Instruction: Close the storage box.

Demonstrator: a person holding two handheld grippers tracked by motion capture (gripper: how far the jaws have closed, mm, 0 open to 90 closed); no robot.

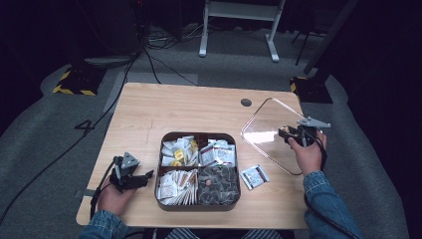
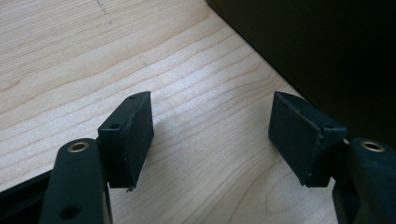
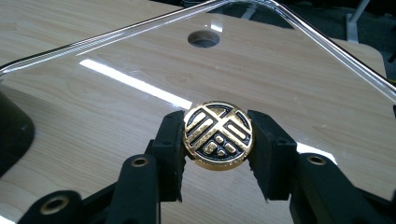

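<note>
So the right gripper (image 3: 218,140) is clamped on the round gold-and-black knob (image 3: 218,135) of a clear lid (image 1: 271,129), one jaw on each side of it. In the high view the lid is tilted, held up over the right side of the counter (image 1: 149,112), well apart from the box it belongs to. Through the lid you can see the wood grain and a round cable hole (image 3: 204,38) in the counter.

The left gripper (image 2: 210,135) has its jaws apart with nothing between them, just bare wood under it, and it sits right beside the dark box (image 1: 199,205) at its left edge.

The box has four compartments stuffed with little packets: pale ones on the left side, dark ones at the front right. One loose packet (image 1: 254,176) lies flat on the counter just right of the box.
</note>
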